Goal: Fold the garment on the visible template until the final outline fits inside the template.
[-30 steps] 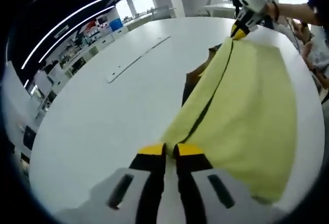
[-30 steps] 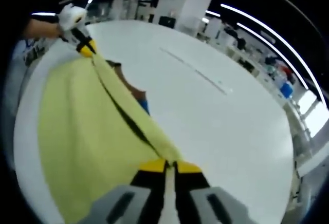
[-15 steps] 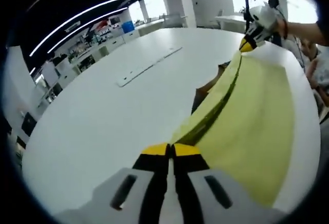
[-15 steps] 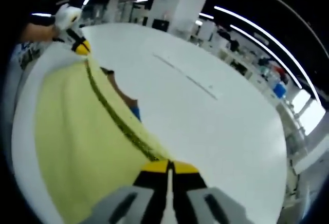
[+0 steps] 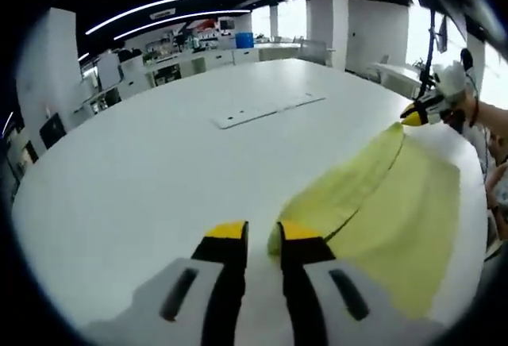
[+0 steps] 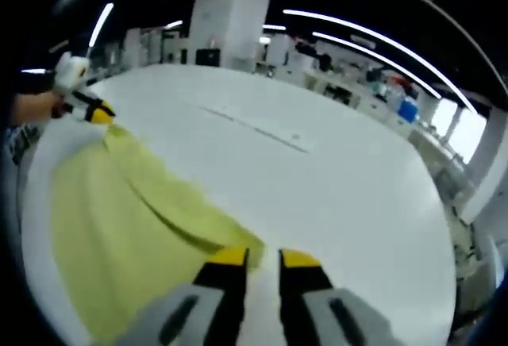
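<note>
— Two grippers are parted at once, as far as I can see. The left gripper (image 5: 262, 233) has its yellow-tipped jaws standing apart with white table showing between them, and nothing is held.

— And the garment?

— The yellow garment (image 5: 373, 211) lies flat on the white table (image 5: 135, 171), just right of those jaws; its near corner sits beside the right-hand jaw tip, touching or almost. A folded-over band of the cloth runs away from that corner toward the far end, where the other gripper comes in from the right, held by a person's hand, its yellow tips at the cloth's far corner.

— What is further left on the table?

— A long pale strip (image 5: 270, 111) lies across the tabletop, well apart from the cloth.

— Now the other camera.

— In the right gripper view the garment (image 6: 119, 235) spreads to the left, its folded band ending just beside the left-hand jaw tip. The right gripper (image 6: 261, 257) is also spread, with bare table (image 6: 341, 203) between the tips. The left gripper appears far off at upper left, at the cloth's far corner.

— And beyond?

— The same strip (image 6: 254, 128) on the table, then desks and ceiling lights, blurred.
</note>
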A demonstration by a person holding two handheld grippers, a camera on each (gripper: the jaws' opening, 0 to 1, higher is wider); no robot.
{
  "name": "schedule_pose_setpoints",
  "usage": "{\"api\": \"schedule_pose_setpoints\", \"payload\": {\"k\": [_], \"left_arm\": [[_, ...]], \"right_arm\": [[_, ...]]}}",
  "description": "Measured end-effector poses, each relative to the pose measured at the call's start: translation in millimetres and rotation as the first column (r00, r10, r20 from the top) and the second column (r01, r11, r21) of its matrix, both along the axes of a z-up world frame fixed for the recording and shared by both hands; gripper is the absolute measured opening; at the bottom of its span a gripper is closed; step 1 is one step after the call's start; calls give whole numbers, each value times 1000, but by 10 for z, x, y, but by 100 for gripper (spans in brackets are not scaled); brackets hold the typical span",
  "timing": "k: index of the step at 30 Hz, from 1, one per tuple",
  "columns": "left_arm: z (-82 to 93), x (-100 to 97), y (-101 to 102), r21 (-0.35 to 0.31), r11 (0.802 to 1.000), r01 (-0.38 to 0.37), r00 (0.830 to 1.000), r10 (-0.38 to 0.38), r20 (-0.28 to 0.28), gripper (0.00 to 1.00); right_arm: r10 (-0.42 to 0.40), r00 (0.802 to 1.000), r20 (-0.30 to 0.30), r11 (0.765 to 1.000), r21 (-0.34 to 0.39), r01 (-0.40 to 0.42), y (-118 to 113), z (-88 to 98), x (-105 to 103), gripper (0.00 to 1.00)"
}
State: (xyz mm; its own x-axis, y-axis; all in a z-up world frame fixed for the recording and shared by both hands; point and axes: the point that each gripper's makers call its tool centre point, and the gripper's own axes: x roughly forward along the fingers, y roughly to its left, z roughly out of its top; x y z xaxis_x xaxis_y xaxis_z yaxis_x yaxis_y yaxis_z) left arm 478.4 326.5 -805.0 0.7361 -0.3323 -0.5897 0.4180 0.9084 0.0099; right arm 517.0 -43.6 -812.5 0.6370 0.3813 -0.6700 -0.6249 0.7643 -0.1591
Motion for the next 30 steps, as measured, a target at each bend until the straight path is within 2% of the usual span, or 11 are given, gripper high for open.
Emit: {"api": "schedule_pose_setpoints", "payload": {"k": [2,5,8,11,14,18,22,24,26,28,30], "left_arm": [[12,-45,-4,4,1000,13,1000,-13,-4,11],[-80,-140,14,84,992,89,996,-88,-25,15],[-182,-195,-7,141,977,160,987,-155,-44,18],[-241,-233,-95,199,955,220,975,-215,-48,23],[-303,-181,-121,209,950,234,972,-230,-43,26],[-314,-65,-148,226,951,212,977,-212,-23,25],[-321,85,-56,225,964,144,989,-146,-4,22],[-317,138,24,201,977,76,997,-77,2,20],[-300,126,8,175,983,49,999,-51,3,16],[-303,118,39,185,981,51,999,-52,3,12],[-287,93,36,175,984,38,999,-40,3,13]], "right_arm": [[30,1000,-11,999,-18,-30,15,-3,-56,16],[62,998,-19,996,-67,-63,-5,-54,-95,21],[67,997,-29,994,-85,-70,-12,-115,-105,24],[64,997,-43,995,-69,-67,46,-137,-107,25],[55,997,-50,997,-49,-58,95,-181,-71,27],[27,998,-54,999,-19,-28,137,-237,-6,28],[-101,993,-60,993,62,105,74,-248,112,19],[-156,985,-75,981,102,163,36,-247,180,19],[-186,980,-73,975,113,193,7,-225,183,19],[-196,978,-75,973,113,203,-21,-215,181,18],[-204,976,-75,972,104,212,-56,-223,171,18]]}}
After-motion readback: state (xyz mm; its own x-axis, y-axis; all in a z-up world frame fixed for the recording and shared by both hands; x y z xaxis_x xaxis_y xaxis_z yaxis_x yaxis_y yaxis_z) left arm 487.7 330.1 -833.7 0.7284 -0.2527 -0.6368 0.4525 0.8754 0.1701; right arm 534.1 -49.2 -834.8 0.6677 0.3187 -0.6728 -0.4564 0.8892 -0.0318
